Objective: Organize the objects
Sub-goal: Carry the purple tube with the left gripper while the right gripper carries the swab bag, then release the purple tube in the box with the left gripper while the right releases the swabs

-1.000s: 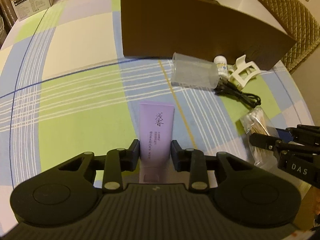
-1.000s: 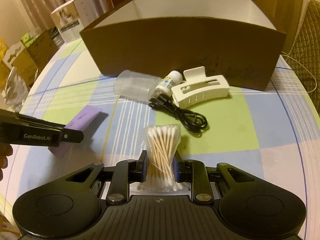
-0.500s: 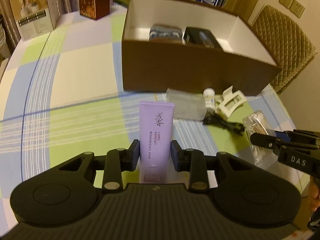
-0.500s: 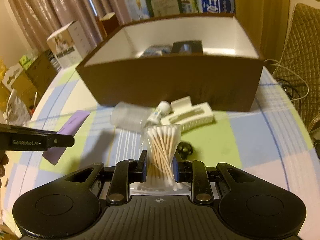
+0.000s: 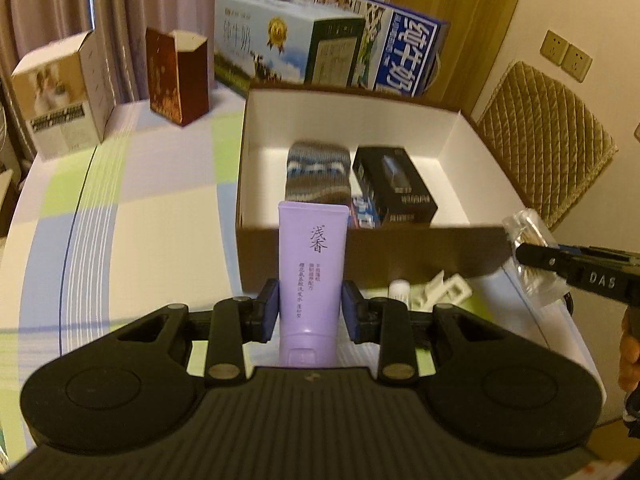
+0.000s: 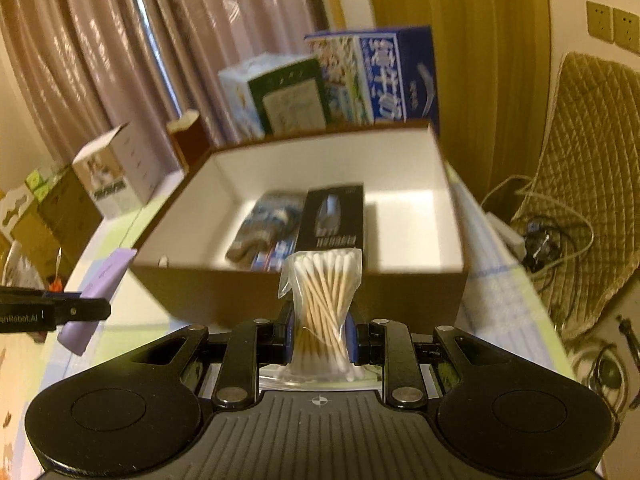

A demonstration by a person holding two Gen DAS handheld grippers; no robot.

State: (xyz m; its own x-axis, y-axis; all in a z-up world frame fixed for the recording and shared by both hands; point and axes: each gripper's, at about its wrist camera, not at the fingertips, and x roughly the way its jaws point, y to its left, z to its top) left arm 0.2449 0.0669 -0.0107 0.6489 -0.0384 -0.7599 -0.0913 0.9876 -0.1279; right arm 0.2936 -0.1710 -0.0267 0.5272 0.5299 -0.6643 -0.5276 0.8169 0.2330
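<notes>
Checked pastel tablecloth (image 5: pixel 120 240) under open brown cardboard box (image 5: pixel 360 252), left gripper (image 5: pixel 310 312) pinching lilac plastic tube (image 5: pixel 312 264) before box, right gripper (image 6: pixel 320 340) pinching clear bag of cotton swabs (image 6: pixel 324 300) before box.

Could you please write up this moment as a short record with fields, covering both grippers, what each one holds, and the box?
left gripper: shut on the purple tube, held in the air short of the box
right gripper: shut on the bag of cotton swabs, also short of the box
brown box: open, white inside, on the checked tablecloth
in the box: striped knitted item, black carton, blue-and-white pack between them
outside the box: white hair claw, small white bottle
</notes>
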